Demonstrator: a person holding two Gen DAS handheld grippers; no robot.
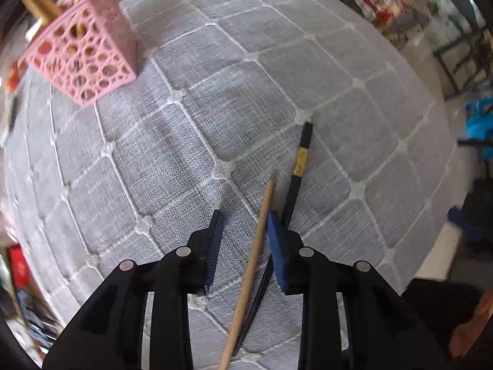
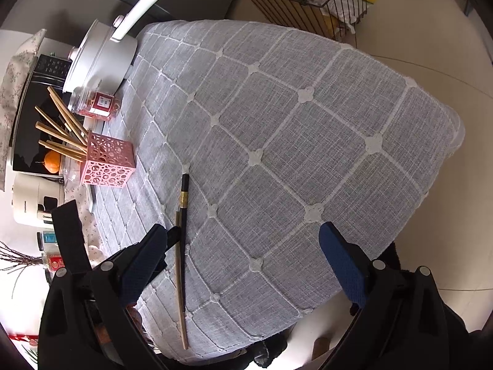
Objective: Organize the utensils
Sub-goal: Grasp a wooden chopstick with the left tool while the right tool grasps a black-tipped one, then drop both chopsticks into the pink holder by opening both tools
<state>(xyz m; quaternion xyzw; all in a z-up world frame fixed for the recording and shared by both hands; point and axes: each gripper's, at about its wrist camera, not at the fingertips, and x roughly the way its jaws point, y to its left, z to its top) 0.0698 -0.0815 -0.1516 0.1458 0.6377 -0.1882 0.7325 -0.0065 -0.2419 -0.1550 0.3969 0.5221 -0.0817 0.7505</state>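
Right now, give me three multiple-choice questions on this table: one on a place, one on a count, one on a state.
1. Where does the loose wooden chopstick lie?
A. On the floor
B. On the tablecloth, between the left gripper's jaws
C. In a drawer

2. How many chopsticks lie loose on the tablecloth?
A. One
B. Two
C. Four

3. How do the right gripper's jaws stand?
A. Shut on a spoon
B. Shut on a cup
C. Open, holding nothing

Key:
1 B: the left wrist view shows it between the blue pads.
2 B: only the wooden one and the black chopstick lie there.
3 C: bare cloth shows in the wide gap.
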